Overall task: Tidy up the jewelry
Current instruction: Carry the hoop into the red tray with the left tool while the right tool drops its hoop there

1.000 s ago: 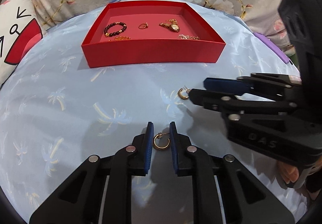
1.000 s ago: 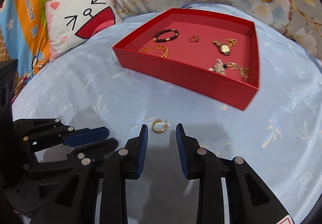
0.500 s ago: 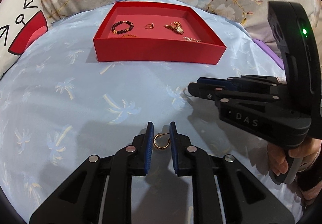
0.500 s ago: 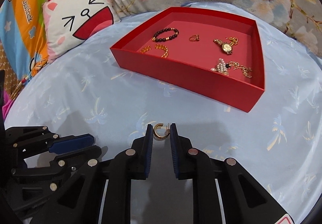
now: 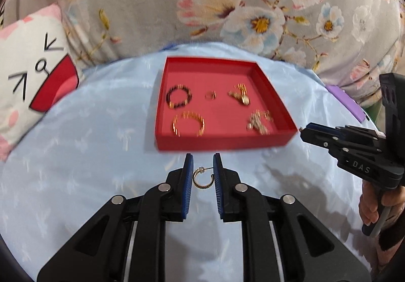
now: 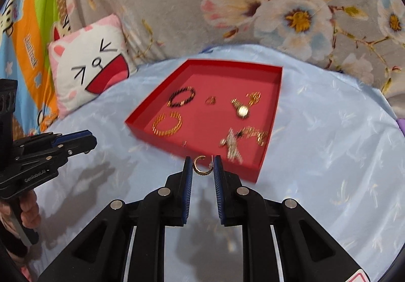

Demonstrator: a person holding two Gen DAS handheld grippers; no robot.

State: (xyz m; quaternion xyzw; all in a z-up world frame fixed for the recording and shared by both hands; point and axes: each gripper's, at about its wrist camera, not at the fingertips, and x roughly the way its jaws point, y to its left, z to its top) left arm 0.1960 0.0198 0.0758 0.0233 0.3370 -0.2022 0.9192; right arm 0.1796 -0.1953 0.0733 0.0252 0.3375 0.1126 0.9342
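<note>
A red tray [image 5: 222, 142] [image 6: 195, 155] sits on the light blue cloth and holds a dark bead bracelet [image 5: 178, 97], a gold bracelet [image 5: 188, 123], a ring [image 5: 210, 95], a gold watch [image 5: 239, 94] and a chain [image 5: 259, 122]. My left gripper [image 5: 203, 168] is shut on a gold hoop earring [image 5: 201, 179] and holds it in the air in front of the tray. My right gripper [image 6: 203, 168] is shut on a second gold hoop earring [image 6: 201, 165], lifted at the tray's near wall.
A cat-face pillow [image 6: 91, 71] lies at the left. A floral fabric backdrop [image 5: 227, 3] rises behind the tray. A purple object [image 5: 346, 102] lies at the right edge of the cloth. A colourful cloth [image 6: 22, 28] hangs at far left.
Both grippers have lifted off the cloth with their earrings and moved toward the red tray. The right gripper closed on its earring during this time.
</note>
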